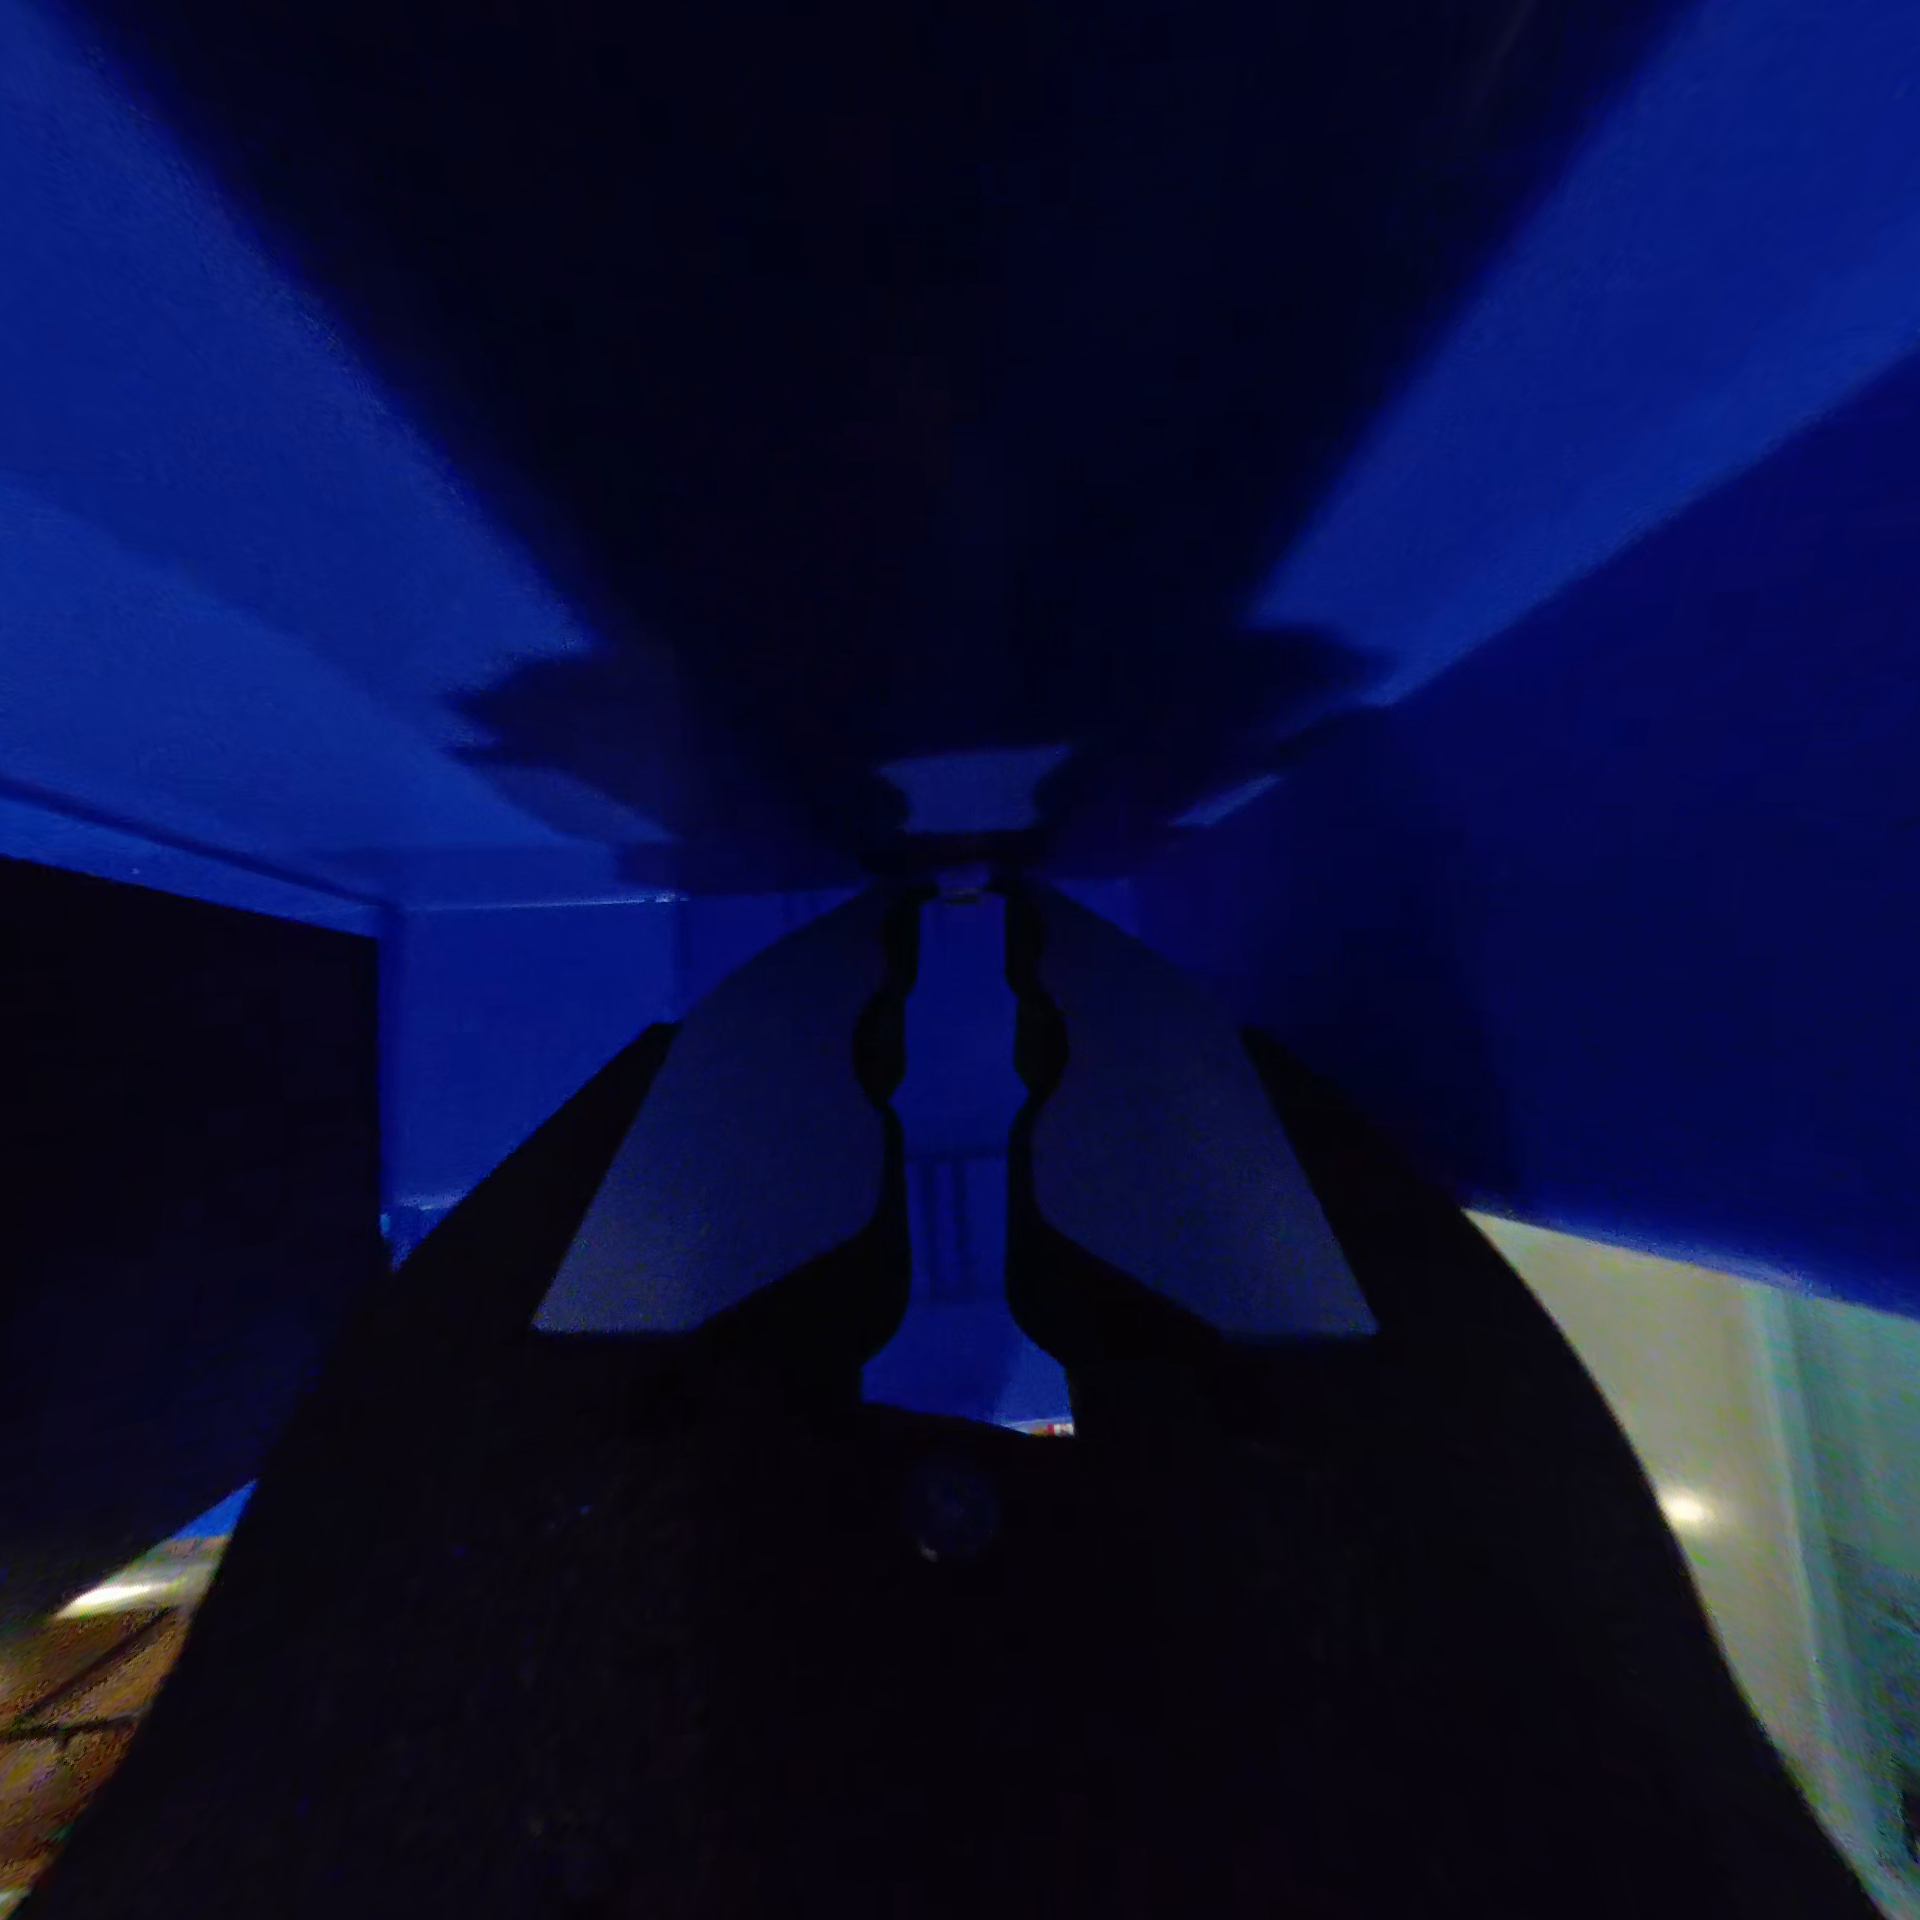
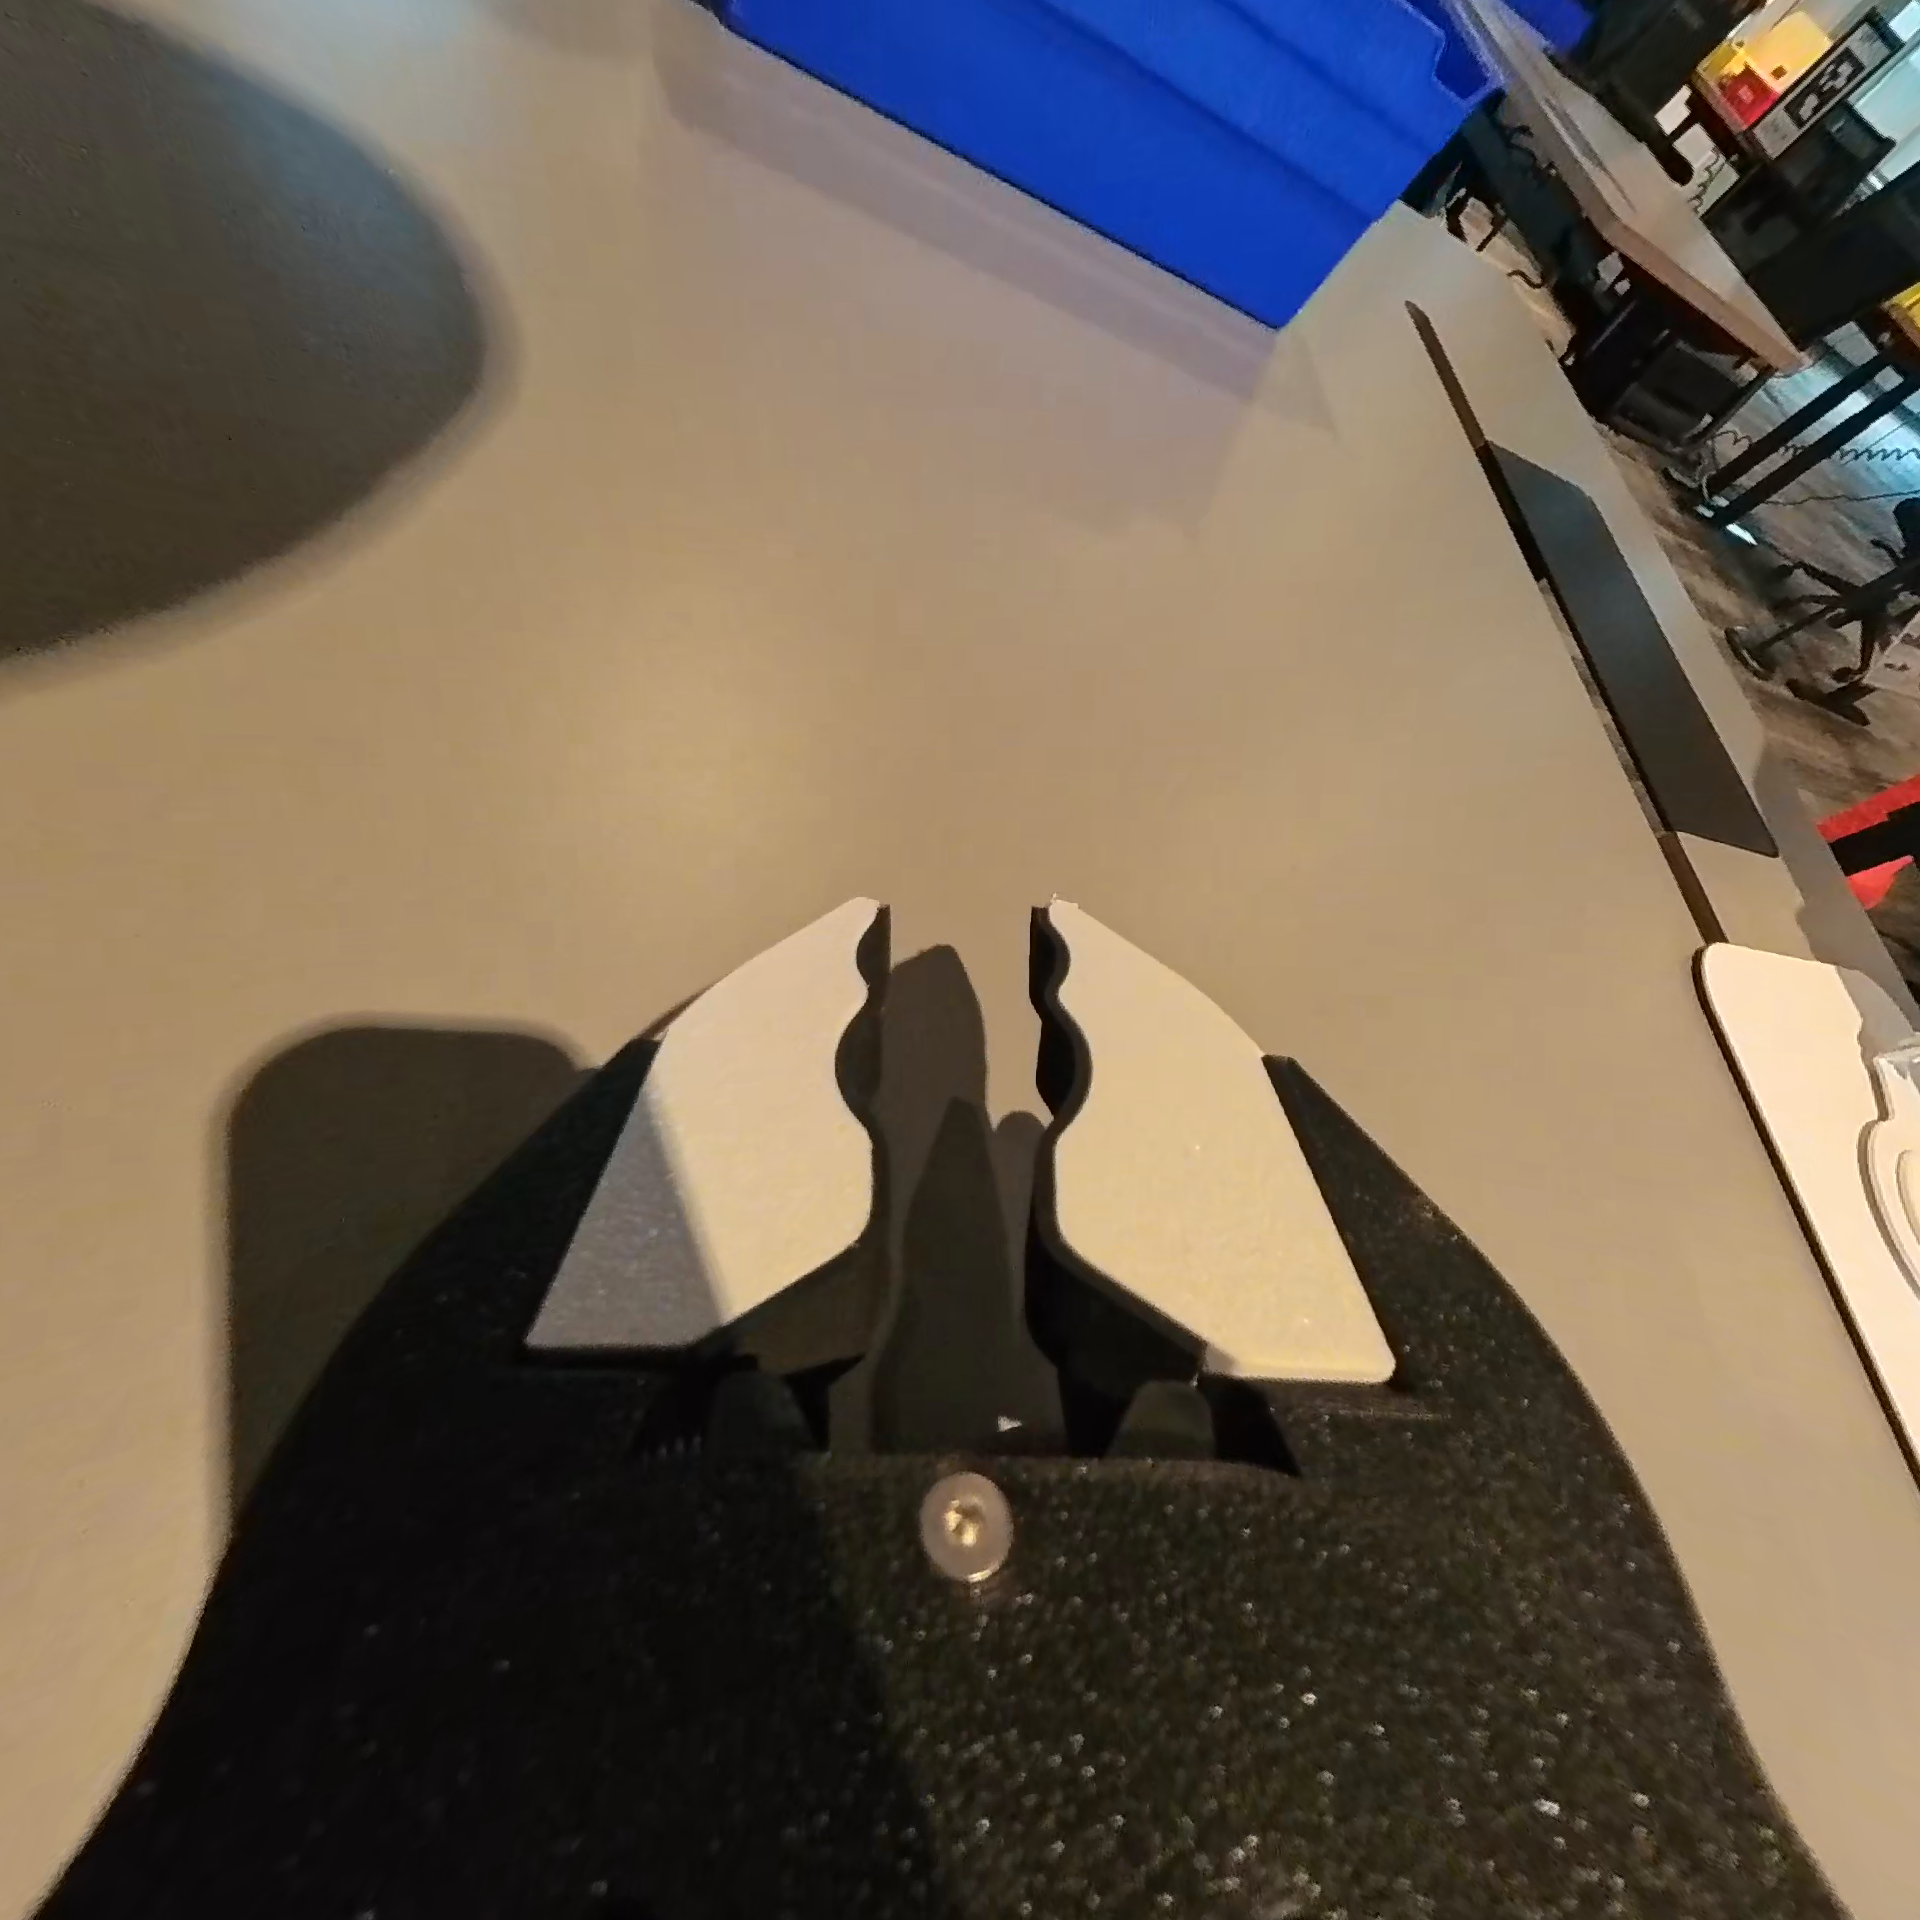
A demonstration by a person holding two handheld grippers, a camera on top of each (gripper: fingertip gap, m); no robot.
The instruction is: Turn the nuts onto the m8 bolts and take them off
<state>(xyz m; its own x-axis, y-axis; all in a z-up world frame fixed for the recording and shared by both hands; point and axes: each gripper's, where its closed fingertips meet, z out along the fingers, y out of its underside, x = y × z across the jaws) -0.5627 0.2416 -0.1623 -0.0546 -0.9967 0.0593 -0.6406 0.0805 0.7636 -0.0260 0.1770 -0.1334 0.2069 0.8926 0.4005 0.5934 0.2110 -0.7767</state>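
Left wrist view: left gripper (image 1: 961, 894) deep inside dark blue plastic bin (image 1: 260, 623), fingers narrowly parted around small pale metal piece (image 1: 961, 886) at tips, perhaps nut or bolt, contact impossible to tell in gloom. Right wrist view: right gripper (image 2: 961, 914) spread and empty over bare grey tabletop (image 2: 727, 623), blue bin beyond, no nuts or bolts visible here. Best to close slowly and squarely on piece, then lift straight clear of bin walls.
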